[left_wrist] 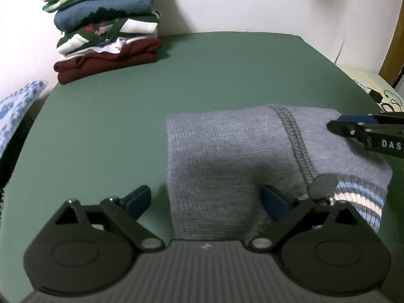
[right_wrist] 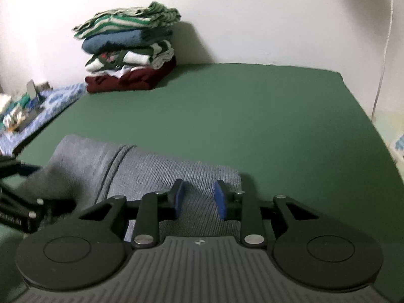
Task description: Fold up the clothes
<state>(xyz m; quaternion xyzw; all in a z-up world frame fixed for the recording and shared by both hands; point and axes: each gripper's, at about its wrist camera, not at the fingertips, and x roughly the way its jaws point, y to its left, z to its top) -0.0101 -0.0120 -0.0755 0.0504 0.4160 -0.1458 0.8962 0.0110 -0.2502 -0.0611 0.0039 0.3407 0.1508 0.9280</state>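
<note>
Now the grey sweater (left_wrist: 234, 156) lies folded at lower centre on the green tabletop (left_wrist: 106, 116), the left gripper (left_wrist: 207, 199) spread wide and holding nothing, the right gripper (right_wrist: 199, 198) part-open over its edge, gripping nothing, likely before joining the stack (left_wrist: 106, 25) upper left.

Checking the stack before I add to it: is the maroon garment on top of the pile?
No, the maroon garment lies at the bottom of the pile; a green-striped one is on top.
</note>
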